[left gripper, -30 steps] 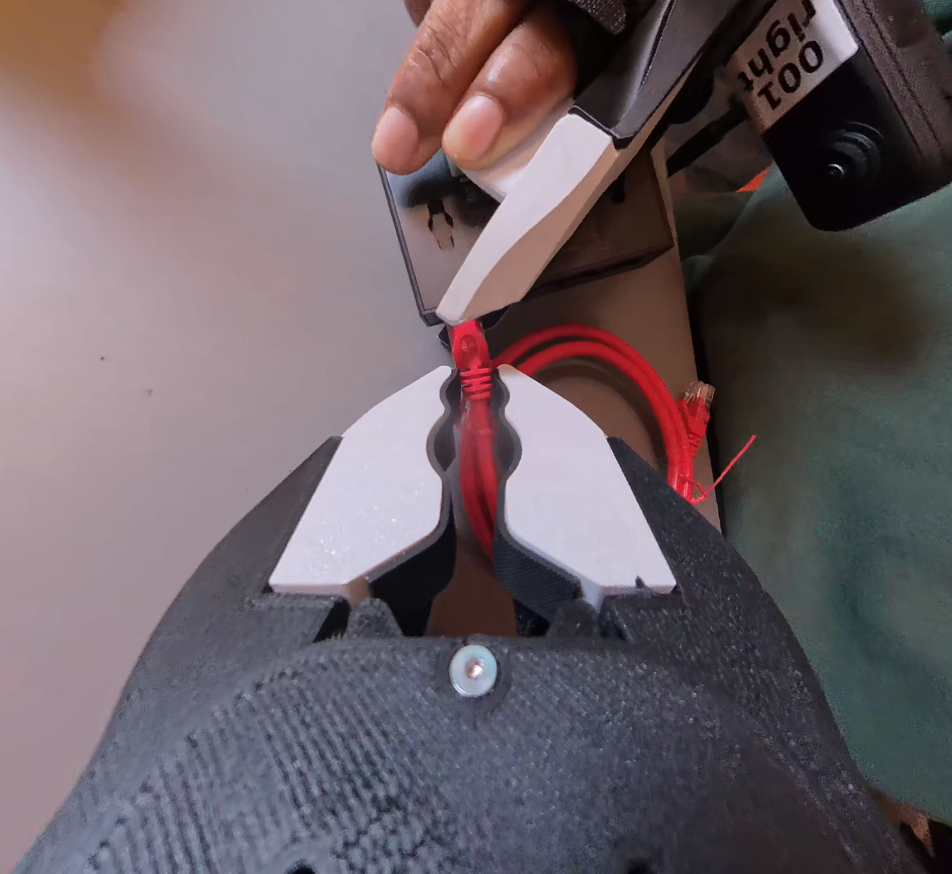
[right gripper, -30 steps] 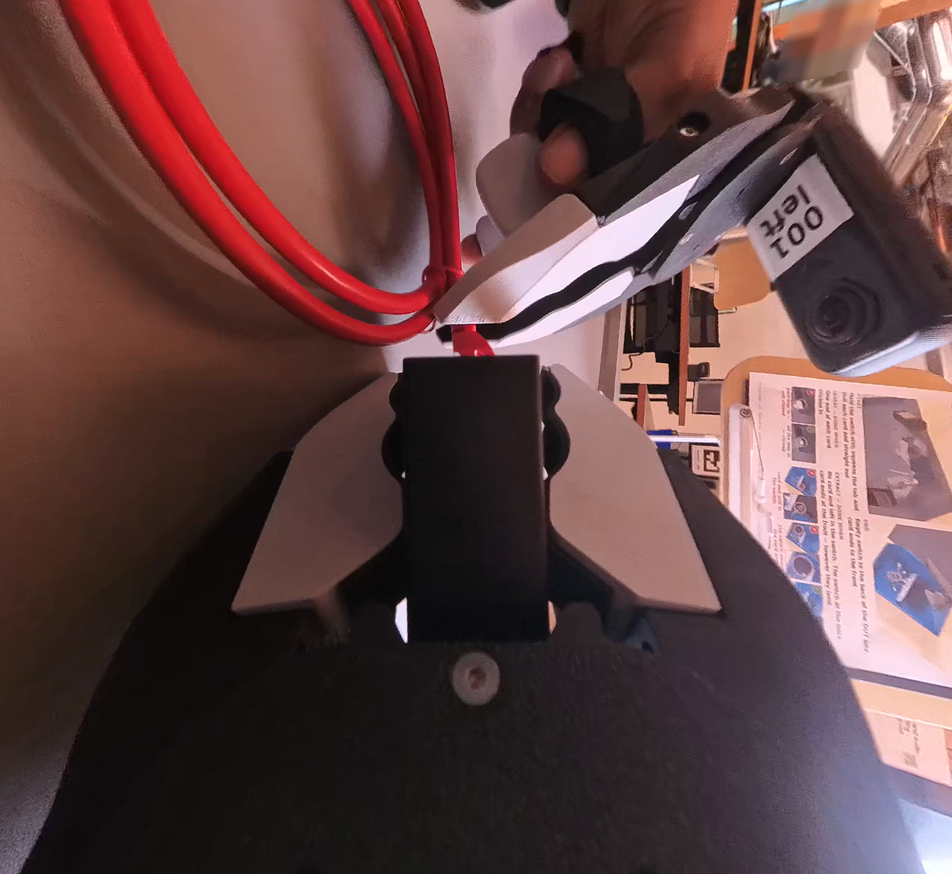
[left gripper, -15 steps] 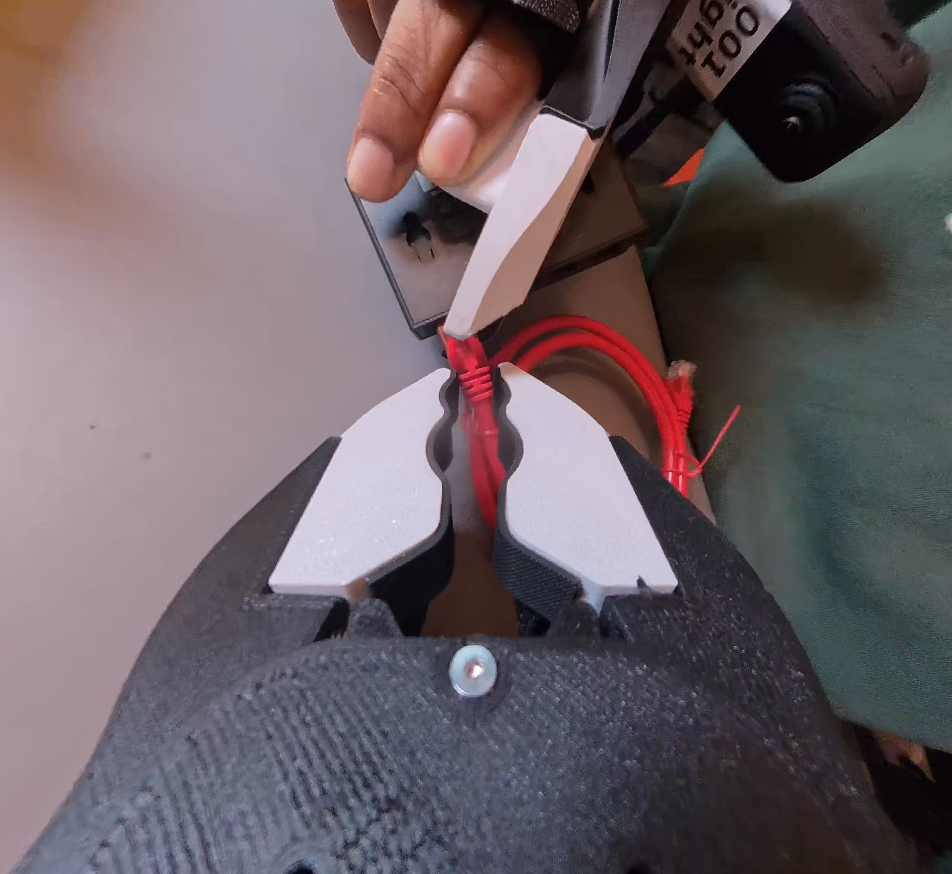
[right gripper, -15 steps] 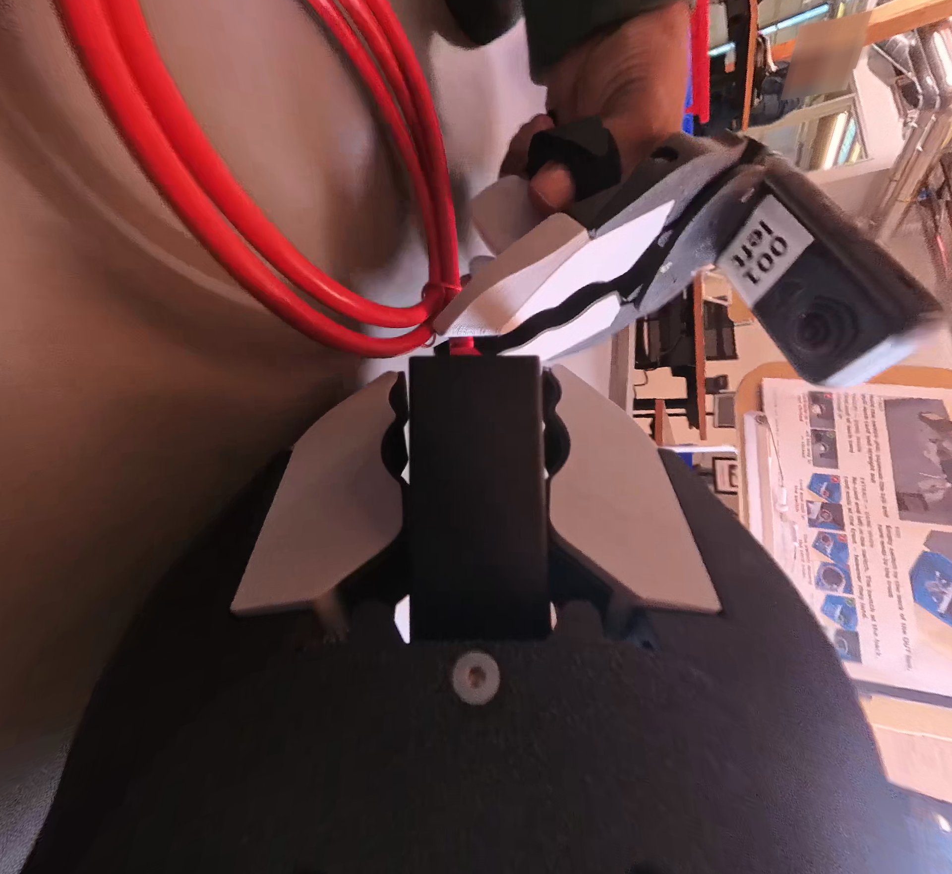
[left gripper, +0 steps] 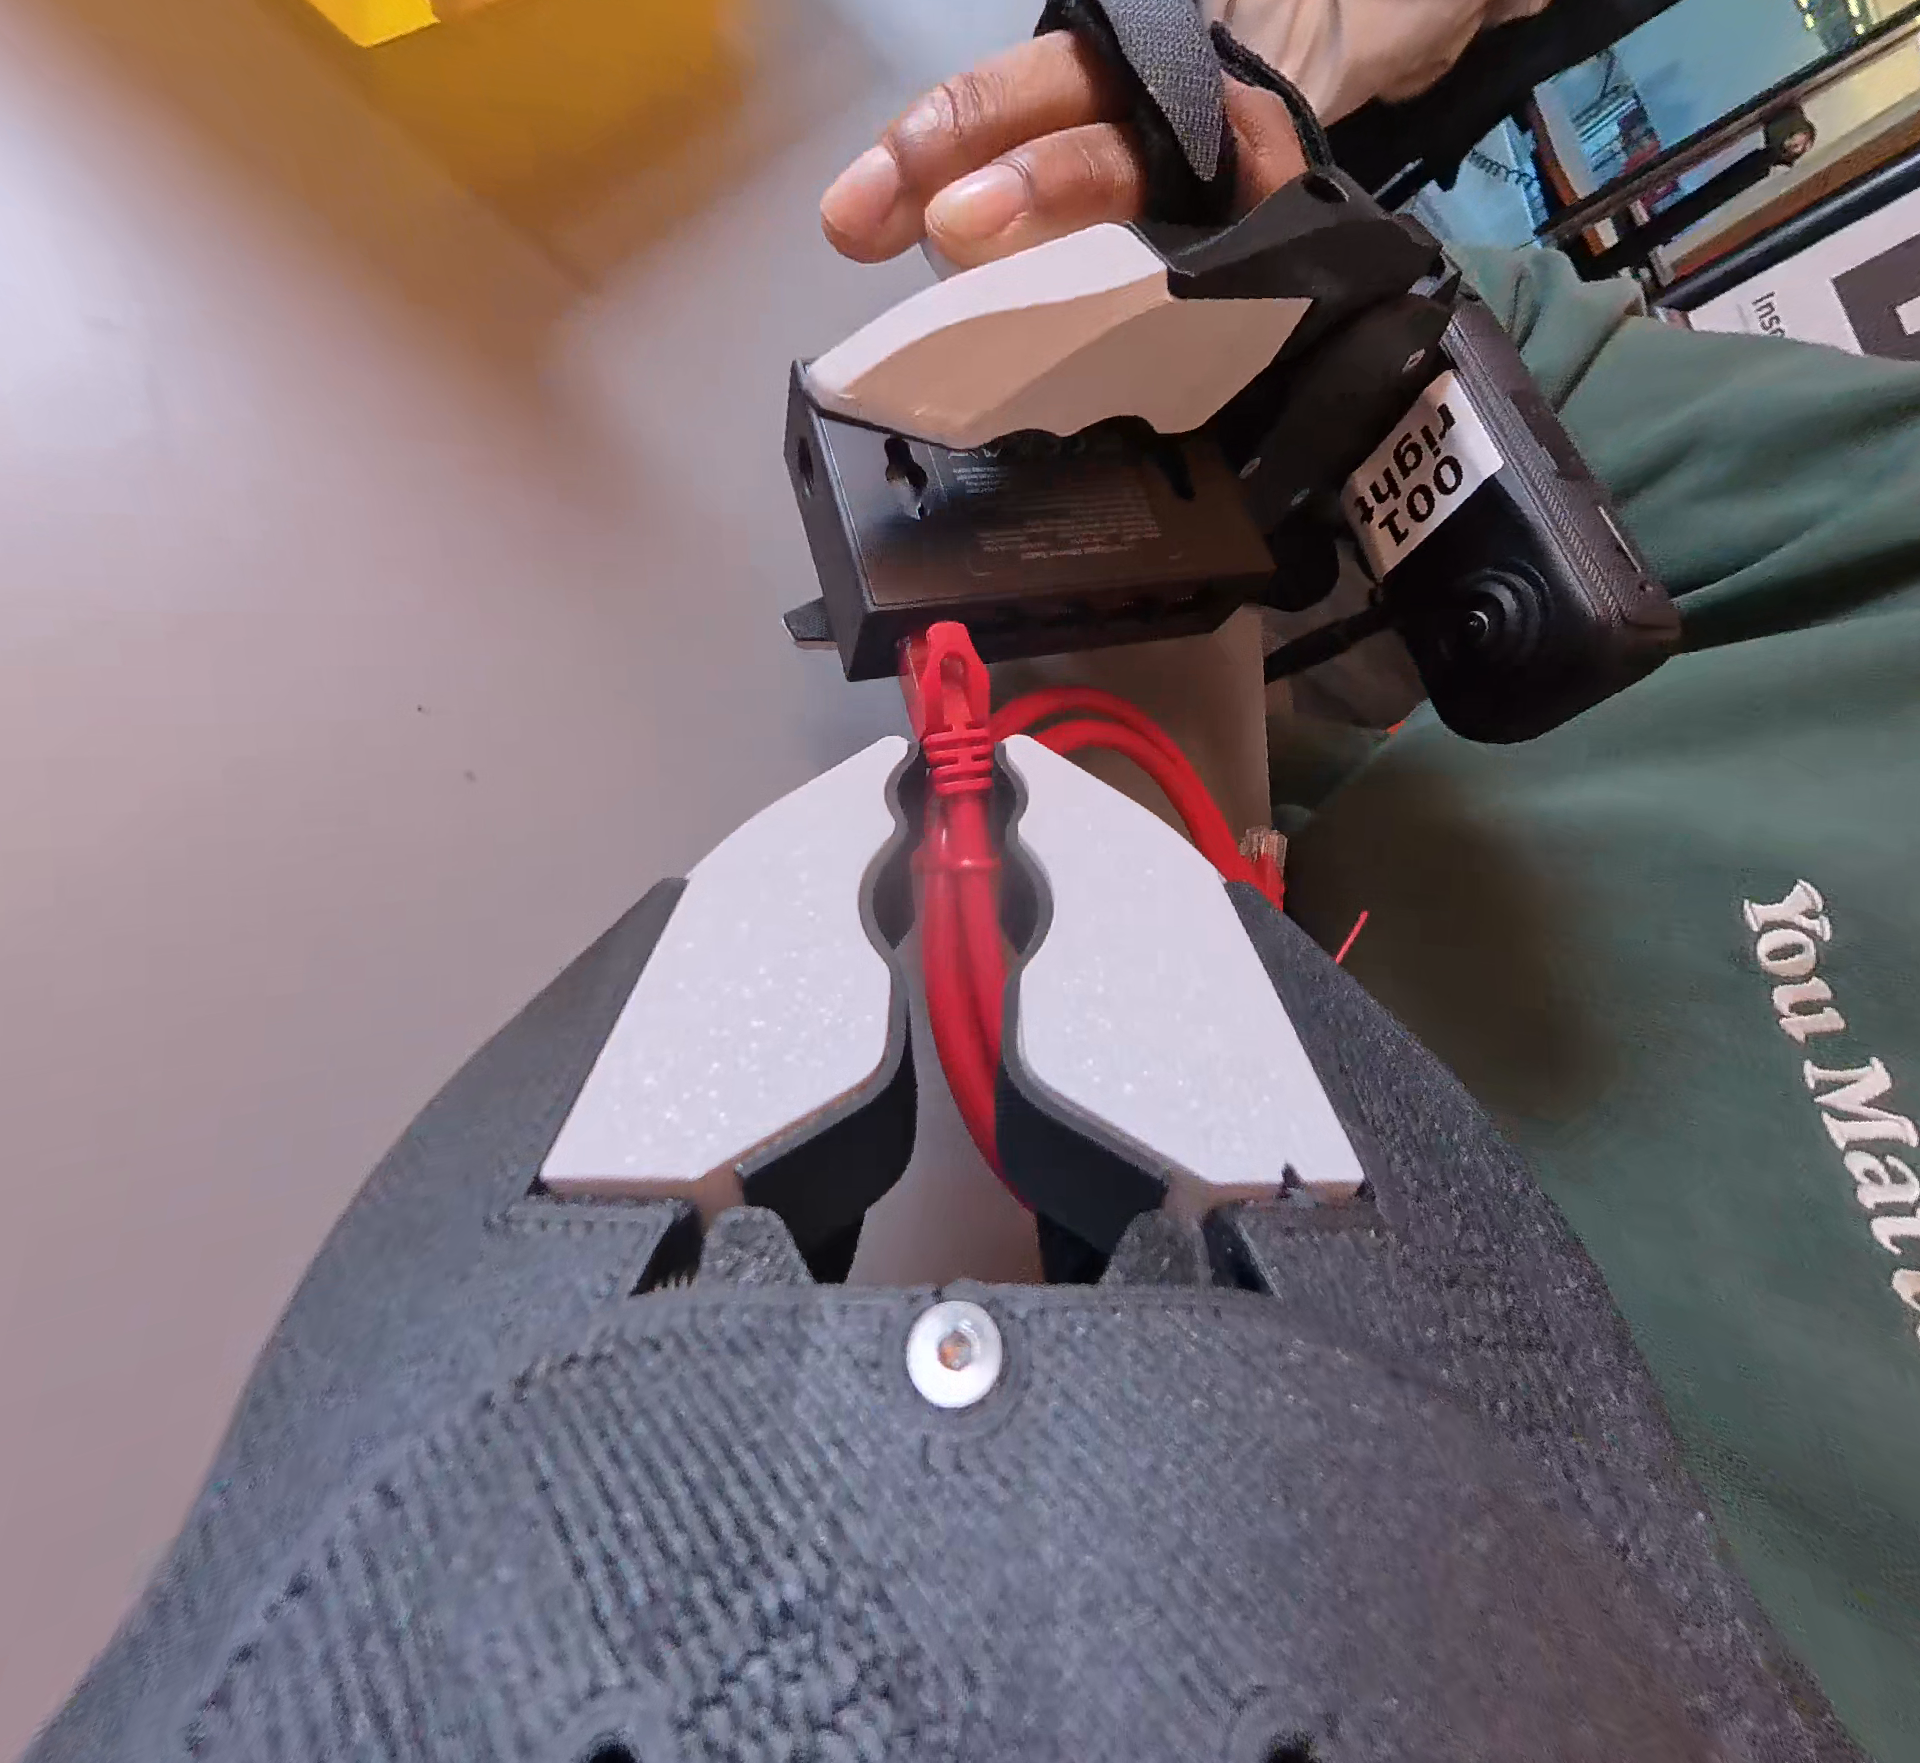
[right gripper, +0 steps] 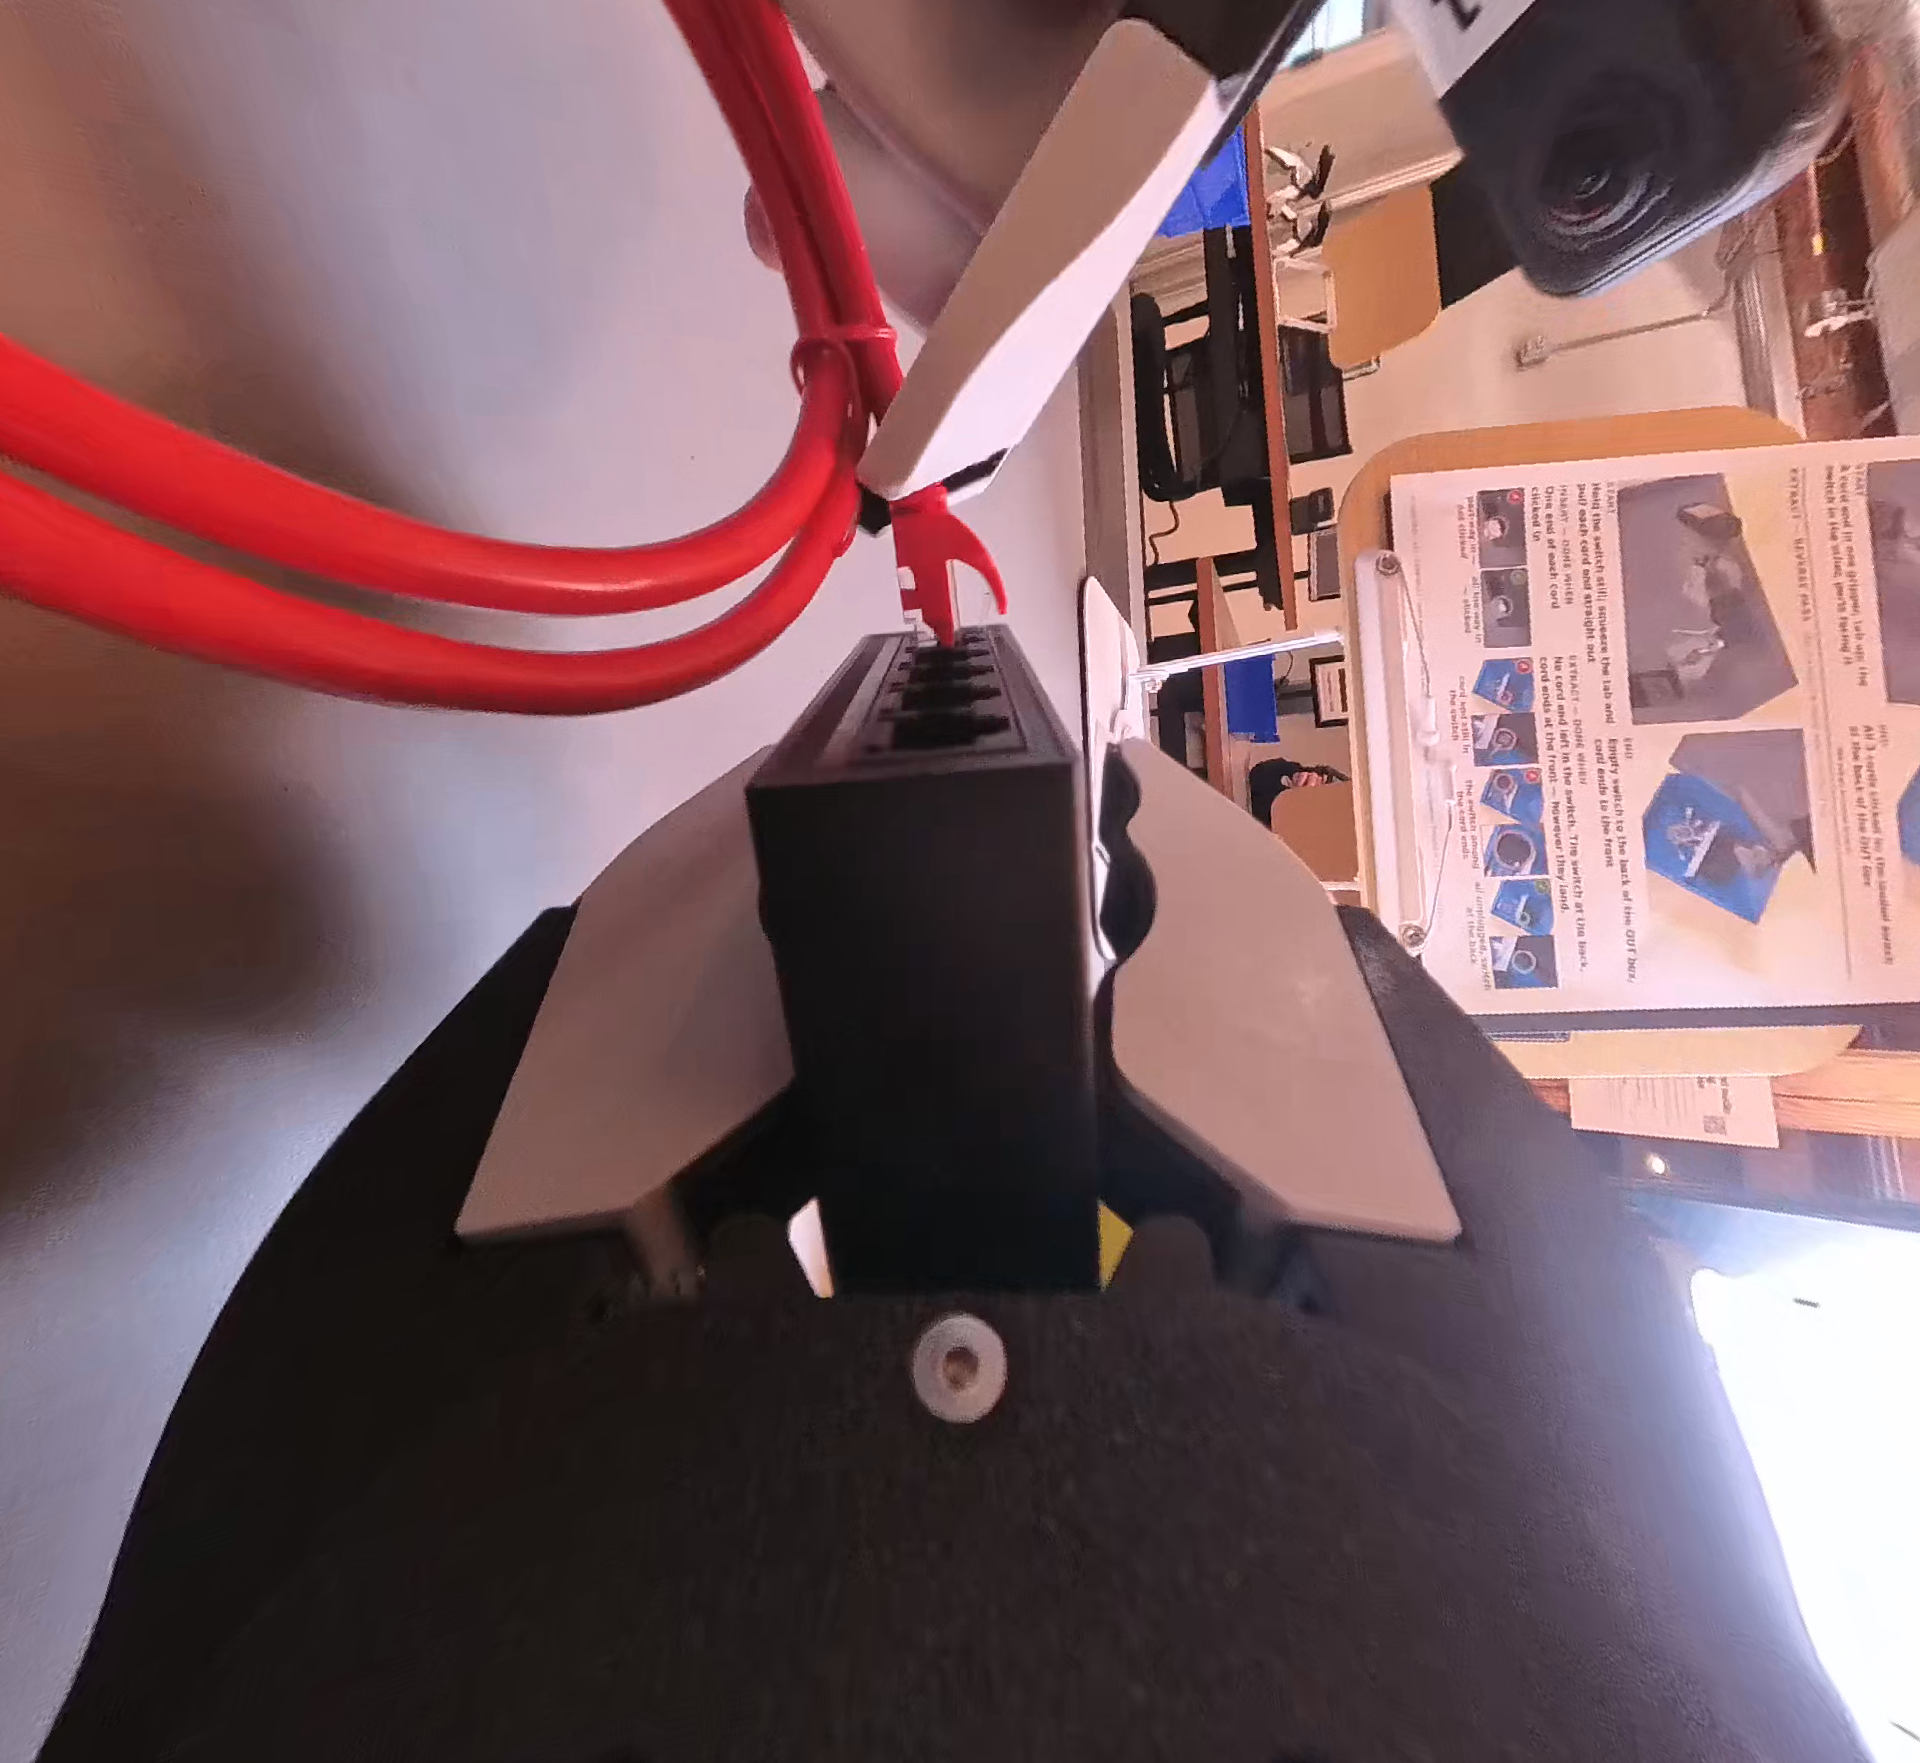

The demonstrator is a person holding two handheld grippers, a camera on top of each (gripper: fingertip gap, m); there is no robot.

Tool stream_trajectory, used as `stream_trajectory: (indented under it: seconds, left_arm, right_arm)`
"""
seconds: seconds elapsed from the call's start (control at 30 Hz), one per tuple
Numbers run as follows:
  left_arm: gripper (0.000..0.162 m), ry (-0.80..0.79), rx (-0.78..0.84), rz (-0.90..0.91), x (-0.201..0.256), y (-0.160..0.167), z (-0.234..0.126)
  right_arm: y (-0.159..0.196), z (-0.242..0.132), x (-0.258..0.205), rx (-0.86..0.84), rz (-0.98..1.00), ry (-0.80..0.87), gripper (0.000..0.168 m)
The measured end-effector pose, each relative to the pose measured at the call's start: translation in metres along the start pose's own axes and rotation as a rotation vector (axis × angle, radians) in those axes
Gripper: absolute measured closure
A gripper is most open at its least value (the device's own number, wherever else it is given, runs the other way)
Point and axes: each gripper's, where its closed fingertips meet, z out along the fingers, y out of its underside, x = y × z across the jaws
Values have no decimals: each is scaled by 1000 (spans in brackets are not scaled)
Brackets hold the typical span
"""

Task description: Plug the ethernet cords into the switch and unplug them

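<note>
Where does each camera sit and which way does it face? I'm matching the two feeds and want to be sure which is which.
Left wrist view: sits on the left gripper, looking along its fingers, which are shut on the red cable, toward the black switch; the right gripper and a hand show beyond.
Right wrist view: sits on the right gripper, which clamps the switch, facing its ports; the left gripper reaches in from above.
Both show the switch, the cable and the plug at an end port.
</note>
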Motion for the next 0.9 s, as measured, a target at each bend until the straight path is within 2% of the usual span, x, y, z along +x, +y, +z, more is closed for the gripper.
stream_trajectory:
  seconds: [0.27,0.57,0.63,0.73,0.83,0.9]
  left_arm:
    - [149,32,29,13,16,-2,-5]
    - [121,110,141,110,35,-20,-24]
    - [121,108,207,151,40,-31,-44]
    - [123,-30,325,217,29,-48,-90]
    - [126,-269,443,254,7,-63,-157]
    - [127,-517,473,248,-19,-64,-213]
  right_arm:
    - [-6,-5,-1,30,55,-57,116]
    - [-5,-9,14,79,216,-55,116]
    - [-3,-11,18,88,246,-52,116]
    - [-3,-15,26,114,291,-40,116]
    - [-3,-21,36,135,302,-12,116]
    - [-5,-25,43,155,311,6,116]
